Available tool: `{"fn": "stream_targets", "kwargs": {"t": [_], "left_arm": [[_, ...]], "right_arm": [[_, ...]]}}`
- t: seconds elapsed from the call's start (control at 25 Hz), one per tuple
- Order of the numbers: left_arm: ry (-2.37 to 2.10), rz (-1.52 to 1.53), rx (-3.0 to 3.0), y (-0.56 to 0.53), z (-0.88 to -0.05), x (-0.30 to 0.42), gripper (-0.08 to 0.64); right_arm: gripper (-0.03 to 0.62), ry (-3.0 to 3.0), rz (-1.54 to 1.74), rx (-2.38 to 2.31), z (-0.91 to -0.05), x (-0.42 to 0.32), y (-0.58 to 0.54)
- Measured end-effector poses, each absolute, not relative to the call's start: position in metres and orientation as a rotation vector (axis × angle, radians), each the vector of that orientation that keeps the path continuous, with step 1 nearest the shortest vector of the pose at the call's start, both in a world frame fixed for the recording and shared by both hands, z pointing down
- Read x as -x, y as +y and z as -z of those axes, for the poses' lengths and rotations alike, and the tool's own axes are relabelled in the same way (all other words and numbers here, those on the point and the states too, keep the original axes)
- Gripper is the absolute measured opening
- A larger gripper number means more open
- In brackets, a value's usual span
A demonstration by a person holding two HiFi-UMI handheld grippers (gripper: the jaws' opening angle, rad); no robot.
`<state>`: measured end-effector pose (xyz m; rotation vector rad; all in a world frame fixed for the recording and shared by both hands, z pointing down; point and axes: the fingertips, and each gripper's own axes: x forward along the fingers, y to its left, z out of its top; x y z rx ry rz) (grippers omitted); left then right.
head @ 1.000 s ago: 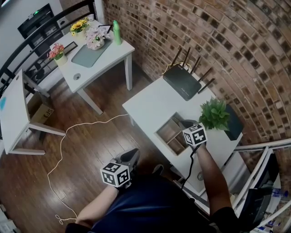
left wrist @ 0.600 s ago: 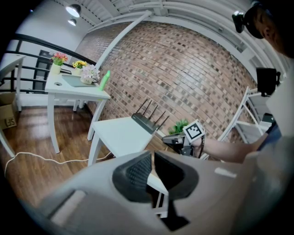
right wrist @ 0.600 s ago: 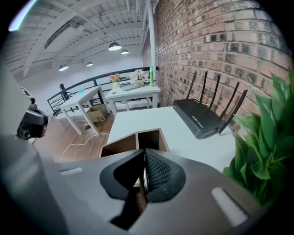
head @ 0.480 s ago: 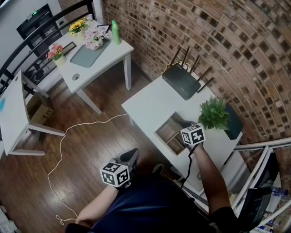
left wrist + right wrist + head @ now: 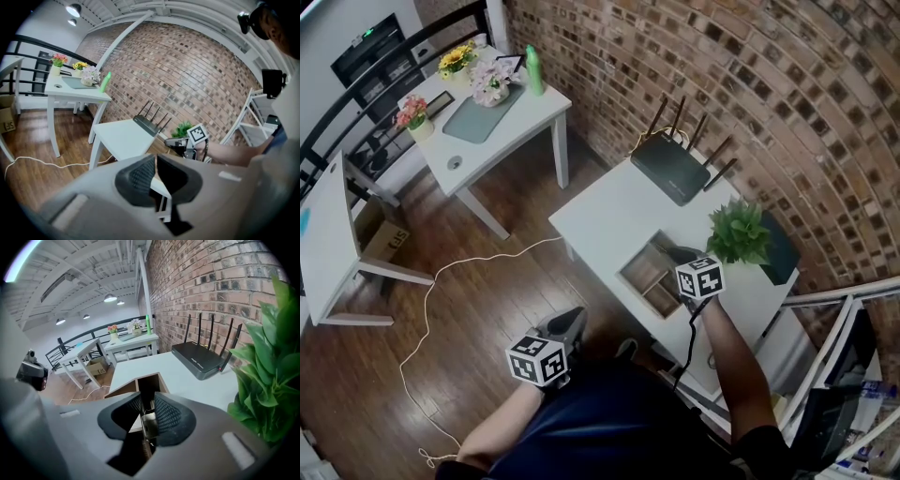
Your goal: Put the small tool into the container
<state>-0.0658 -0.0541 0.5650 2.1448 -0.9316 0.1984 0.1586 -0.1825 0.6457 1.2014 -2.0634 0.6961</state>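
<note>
My right gripper (image 5: 677,255) hangs over the open wooden container (image 5: 634,268) on the white table (image 5: 605,211). In the right gripper view a small metal tool (image 5: 149,421) stands upright between the jaws, above the container (image 5: 123,388). The right gripper (image 5: 149,414) is opening: the tool leans on the right pad and a gap shows at the left pad. My left gripper (image 5: 572,319) is held low over the wooden floor, away from the table. Its jaws (image 5: 155,161) are closing, almost together, with nothing between them.
A black router (image 5: 673,167) with antennas lies at the table's far side and a green plant (image 5: 739,232) stands to the right of the container. A second white table (image 5: 511,117) with flowers is at the far left. A white cord (image 5: 450,272) trails over the floor.
</note>
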Motion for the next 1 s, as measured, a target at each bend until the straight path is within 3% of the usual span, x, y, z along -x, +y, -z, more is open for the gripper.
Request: {"fn": "stream_targets", "kwargs": {"t": [0.4,0.84,1.0], "left_arm": [[-0.920,-0.198,-2.159,-0.053,-0.565,0.068,0.014],[-0.825,-0.214,-2.213,-0.056,-0.561,0.058,0.006],[-0.736,-0.236,-2.229,-0.053,-0.565,0.051,0.005]], "right_arm": [[0.123,-2.112,-0.691,-1.289,-0.623,-0.165,-0.176],[0.013,-2.095,-0.697,-1.599,-0.578,-0.190,-0.120],[0.011,-2.079,-0.724,-1.711,-0.561,-0.188,-0.087]]}}
